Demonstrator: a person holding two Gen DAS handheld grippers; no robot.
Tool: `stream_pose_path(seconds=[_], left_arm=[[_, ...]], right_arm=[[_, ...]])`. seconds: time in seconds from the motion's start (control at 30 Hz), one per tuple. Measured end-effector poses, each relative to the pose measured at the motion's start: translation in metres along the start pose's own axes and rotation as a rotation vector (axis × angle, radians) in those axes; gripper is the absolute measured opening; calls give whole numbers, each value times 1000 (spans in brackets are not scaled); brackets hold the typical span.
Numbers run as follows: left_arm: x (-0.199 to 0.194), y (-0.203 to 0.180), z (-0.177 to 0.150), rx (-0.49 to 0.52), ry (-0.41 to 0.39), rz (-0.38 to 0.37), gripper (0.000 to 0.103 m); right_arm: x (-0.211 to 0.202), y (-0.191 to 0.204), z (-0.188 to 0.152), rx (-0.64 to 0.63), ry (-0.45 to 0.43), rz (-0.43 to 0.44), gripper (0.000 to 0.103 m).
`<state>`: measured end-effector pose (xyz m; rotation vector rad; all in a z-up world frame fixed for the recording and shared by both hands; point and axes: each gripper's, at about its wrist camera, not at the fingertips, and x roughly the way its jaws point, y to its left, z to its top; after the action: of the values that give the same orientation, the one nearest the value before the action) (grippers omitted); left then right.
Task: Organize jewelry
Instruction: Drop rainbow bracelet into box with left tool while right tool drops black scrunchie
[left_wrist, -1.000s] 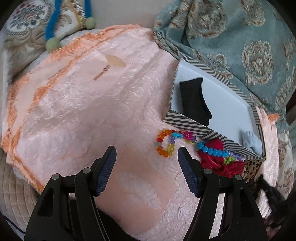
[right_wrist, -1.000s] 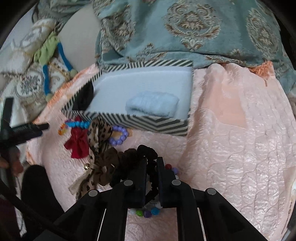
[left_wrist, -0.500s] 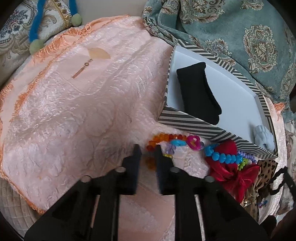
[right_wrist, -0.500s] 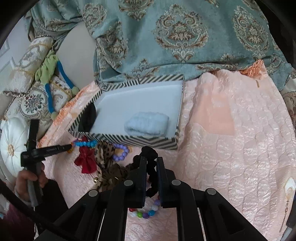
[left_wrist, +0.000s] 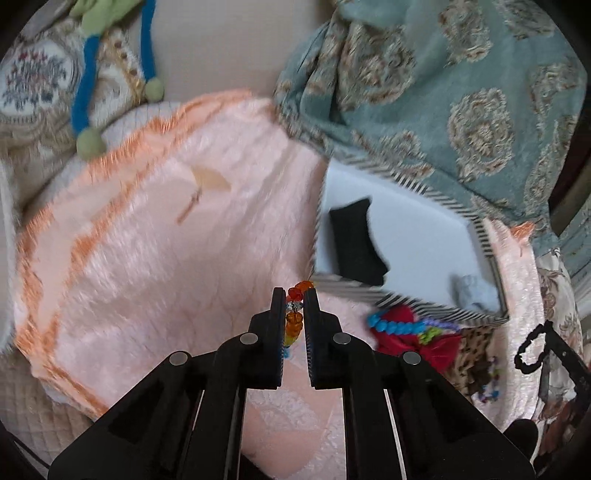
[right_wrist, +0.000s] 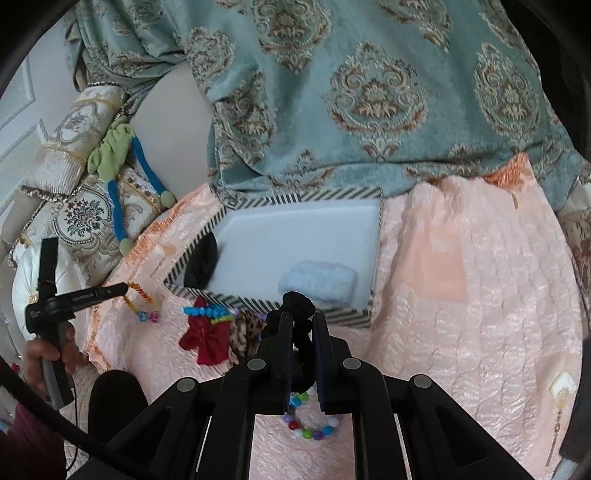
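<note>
My left gripper (left_wrist: 294, 295) is shut on an orange and multicolour bead bracelet (left_wrist: 293, 321) and holds it above the pink cloth; from the right wrist view the bracelet (right_wrist: 142, 299) hangs from it. My right gripper (right_wrist: 303, 321) is shut on a black scrunchie (right_wrist: 297, 304), lifted just in front of the striped box (right_wrist: 354, 314). The box (left_wrist: 406, 299) holds a black item (left_wrist: 356, 240) and a light blue item (right_wrist: 317, 282). A blue bead bracelet (right_wrist: 203, 312), a red bow (right_wrist: 203, 338) and a leopard-print scrunchie (right_wrist: 245, 328) lie before the box.
A colourful bead bracelet (right_wrist: 308, 432) lies on the pink cloth (right_wrist: 461, 332) under my right gripper. A teal patterned blanket (right_wrist: 369, 92) rises behind the box. Embroidered cushions (right_wrist: 81, 214) and a blue-green cord (right_wrist: 114, 206) sit at the left.
My left gripper closed on the orange bead bracelet and lifted it off the cloth. My right gripper rose with the black scrunchie toward the box.
</note>
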<state>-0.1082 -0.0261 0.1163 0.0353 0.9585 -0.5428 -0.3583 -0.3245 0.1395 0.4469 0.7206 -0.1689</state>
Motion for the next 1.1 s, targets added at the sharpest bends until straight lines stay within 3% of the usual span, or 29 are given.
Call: stream_pose_path(seconds=[0.2,0.43,0.77,1.1], left_arm=[[-27,-26,22,69,-61,-5,8],[-31,-69,36,175,-107,11,8],[10,-122,54,238,-79,-12,8],[70,-140,69,215,-11,-45,8]], right_arm=[[-6,12,18,-25,-27,-5,9],[0,21,39,-41,-50,-16,9],[36,26,76,-59,-41,-36,9],[103,9,99,-29,36,-47,9]])
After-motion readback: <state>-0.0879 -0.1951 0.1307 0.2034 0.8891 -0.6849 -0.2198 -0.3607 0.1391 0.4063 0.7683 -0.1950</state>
